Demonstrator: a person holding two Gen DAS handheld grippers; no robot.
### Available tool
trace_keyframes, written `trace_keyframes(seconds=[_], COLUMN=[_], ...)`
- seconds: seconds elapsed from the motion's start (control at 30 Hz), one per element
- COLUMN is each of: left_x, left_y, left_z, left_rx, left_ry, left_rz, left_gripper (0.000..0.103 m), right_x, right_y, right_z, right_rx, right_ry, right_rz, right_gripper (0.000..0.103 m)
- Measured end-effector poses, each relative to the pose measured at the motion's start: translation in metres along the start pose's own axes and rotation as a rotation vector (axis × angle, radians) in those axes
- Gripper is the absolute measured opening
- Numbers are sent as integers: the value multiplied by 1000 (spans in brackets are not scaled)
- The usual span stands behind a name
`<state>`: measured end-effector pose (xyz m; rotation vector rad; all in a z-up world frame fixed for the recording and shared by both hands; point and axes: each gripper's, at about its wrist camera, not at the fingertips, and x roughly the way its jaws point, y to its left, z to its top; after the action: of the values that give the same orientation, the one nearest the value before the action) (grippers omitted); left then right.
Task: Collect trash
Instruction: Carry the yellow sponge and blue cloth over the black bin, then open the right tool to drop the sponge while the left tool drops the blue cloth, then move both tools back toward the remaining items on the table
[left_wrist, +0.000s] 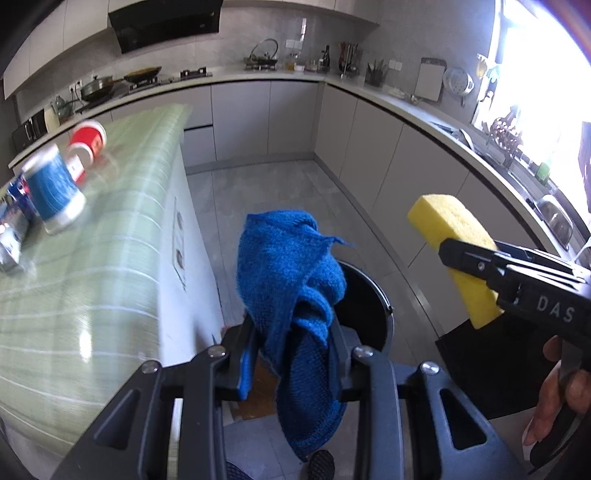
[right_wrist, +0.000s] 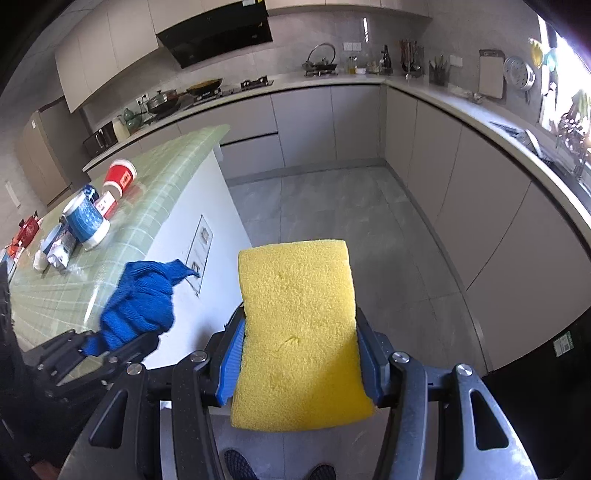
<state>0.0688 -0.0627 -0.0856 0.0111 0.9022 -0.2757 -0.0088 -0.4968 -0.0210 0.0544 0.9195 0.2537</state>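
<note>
My left gripper (left_wrist: 293, 343) is shut on a crumpled blue cloth (left_wrist: 291, 280) and holds it in the air above a black trash bin (left_wrist: 369, 306) on the floor. The cloth (right_wrist: 140, 306) also shows in the right wrist view, left of centre. My right gripper (right_wrist: 299, 354) is shut on a yellow sponge (right_wrist: 299, 332), held upright over the floor. In the left wrist view the right gripper (left_wrist: 476, 273) with the sponge (left_wrist: 454, 229) is to the right of the bin.
A green-tiled island counter (left_wrist: 110, 258) stands at left, carrying a blue cup (left_wrist: 55, 192), a red cup (left_wrist: 88, 138) and small packets (right_wrist: 59, 251). Grey cabinets and worktop (left_wrist: 388, 155) run along the back and right. Grey floor (right_wrist: 351, 229) lies between.
</note>
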Motion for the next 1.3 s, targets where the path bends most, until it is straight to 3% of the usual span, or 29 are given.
trace_keyframes(seconds=[0.57,0.6,0.63,0.67,0.7,0.77,0.83,1.13,1.3], left_x=[104,110,116,118,116,107,101,94,73], left_y=[-15,-14,-13,-11,-8,-2,3,-7,-18], left_z=[-35,-36,-38,-39,-40,-43,-45,-40,-26], left_rx=[-137,-147,-153,-163,-181,-217,-247,-236,-216], left_ry=[156,163,164,164,152,126,123,140,91], left_rz=[36,32,51,96,123,142,166,176,148], left_gripper=[34,42,61,73,82,86,96,100,101], right_x=[122,129,135,141,145,148,151,135,114], right_y=[-19,-19,-17,-18,-20,-33,-44,-63,-71], right_z=[-18,-16,-14,-11,-9,0,5,6,11], right_rx=[13,19,11,-5,-8,33,61,39,49], right_ry=[211,221,228,232,228,207,215,202,171], right_rz=[165,187,200,189,167,133,91,38,26], right_gripper=[58,59,64,89,103,103,103,103,103])
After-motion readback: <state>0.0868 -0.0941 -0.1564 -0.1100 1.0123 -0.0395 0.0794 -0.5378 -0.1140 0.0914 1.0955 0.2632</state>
